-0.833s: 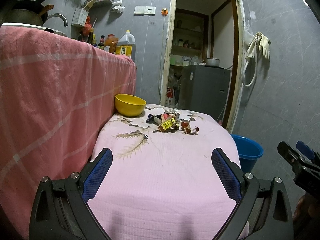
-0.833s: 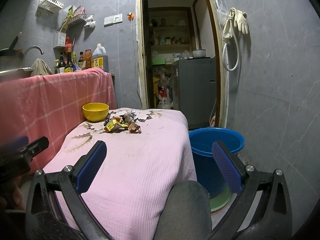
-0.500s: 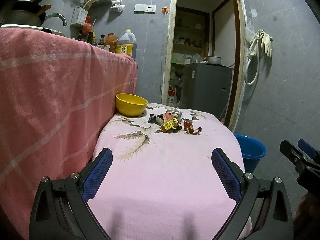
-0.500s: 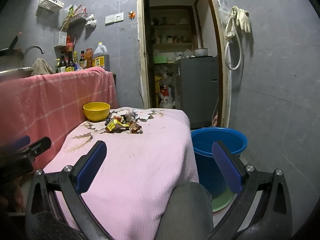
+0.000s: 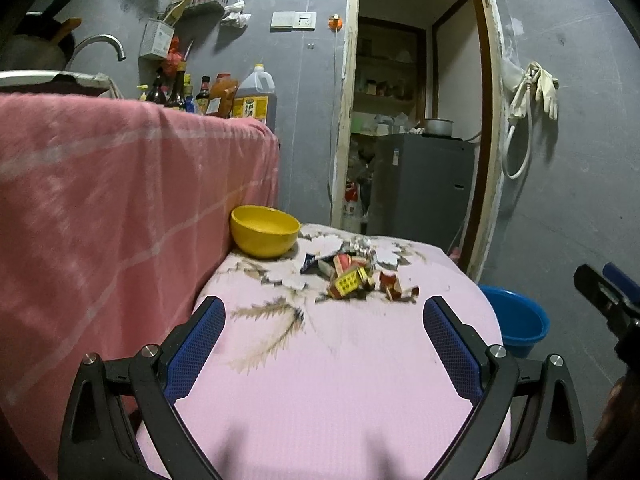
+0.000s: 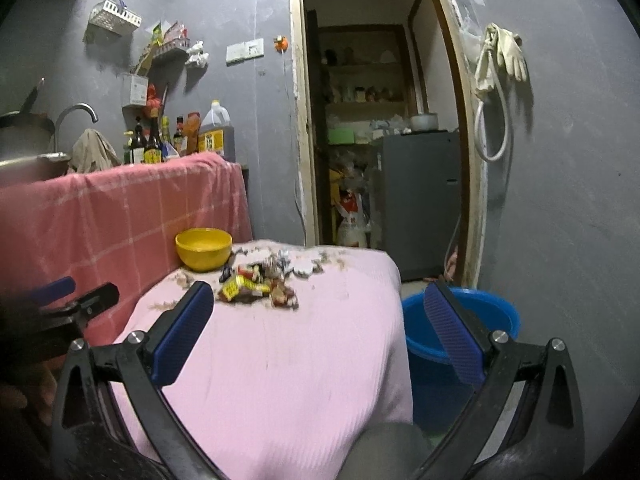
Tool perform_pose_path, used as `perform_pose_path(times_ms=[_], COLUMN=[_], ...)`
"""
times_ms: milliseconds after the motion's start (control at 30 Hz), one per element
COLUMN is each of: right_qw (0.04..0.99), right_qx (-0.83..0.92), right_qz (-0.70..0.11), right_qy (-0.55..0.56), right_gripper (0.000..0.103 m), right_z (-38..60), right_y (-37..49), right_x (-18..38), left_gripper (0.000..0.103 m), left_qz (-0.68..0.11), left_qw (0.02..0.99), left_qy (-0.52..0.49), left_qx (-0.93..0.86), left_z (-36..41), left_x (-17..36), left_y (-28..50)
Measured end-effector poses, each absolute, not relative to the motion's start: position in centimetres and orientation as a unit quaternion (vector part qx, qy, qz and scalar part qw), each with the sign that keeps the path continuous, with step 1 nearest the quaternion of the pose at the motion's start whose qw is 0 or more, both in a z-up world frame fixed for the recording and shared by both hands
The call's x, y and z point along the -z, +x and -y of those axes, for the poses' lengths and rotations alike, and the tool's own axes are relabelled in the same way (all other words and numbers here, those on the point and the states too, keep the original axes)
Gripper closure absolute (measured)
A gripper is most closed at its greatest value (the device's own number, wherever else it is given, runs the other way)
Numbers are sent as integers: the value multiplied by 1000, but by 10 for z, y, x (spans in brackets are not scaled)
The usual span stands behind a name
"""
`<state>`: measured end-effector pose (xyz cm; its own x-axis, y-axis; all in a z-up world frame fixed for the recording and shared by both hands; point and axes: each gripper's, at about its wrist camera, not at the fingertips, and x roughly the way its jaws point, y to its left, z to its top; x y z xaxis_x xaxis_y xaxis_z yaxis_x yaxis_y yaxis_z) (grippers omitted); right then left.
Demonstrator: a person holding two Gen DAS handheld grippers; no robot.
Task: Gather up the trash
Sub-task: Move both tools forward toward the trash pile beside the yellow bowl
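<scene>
A small heap of crumpled wrappers and trash (image 5: pixel 354 274) lies on the far part of a pink-covered table (image 5: pixel 320 380); it also shows in the right wrist view (image 6: pixel 256 286). A blue bucket (image 6: pixel 460 332) stands on the floor right of the table, and shows in the left wrist view (image 5: pixel 516 320). My left gripper (image 5: pixel 324 340) is open and empty above the table's near half. My right gripper (image 6: pixel 320 320) is open and empty over the table's near right edge.
A yellow bowl (image 5: pixel 265 230) sits at the table's far left corner, beside a taller counter draped in pink cloth (image 5: pixel 120 208) with bottles (image 5: pixel 224 98). A doorway with a grey fridge (image 5: pixel 424 184) is behind. The other gripper shows at each view's edge (image 5: pixel 604 292).
Both grippers have moved forward and risen a little toward the trash heap; the table and bucket look nearer. Both stay open.
</scene>
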<state>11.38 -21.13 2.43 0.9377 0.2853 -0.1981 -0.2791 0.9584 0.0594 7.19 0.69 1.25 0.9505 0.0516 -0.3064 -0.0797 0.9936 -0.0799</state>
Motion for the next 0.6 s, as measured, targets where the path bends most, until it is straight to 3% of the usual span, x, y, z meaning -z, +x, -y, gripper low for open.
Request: perform_pose_path(times_ms=[600], right_qw=[986], right_qx=[-164], right_qz=[-39], right_qy=[7], right_gripper=[0], right_z=[187], right_y=[206], right_x=[-56], left_gripper=[6], left_qz=[-113], left_qw=[993], left_qy=[-30], left_qx=[-19], left_z=[-17], left_x=[-35], left_y=[163])
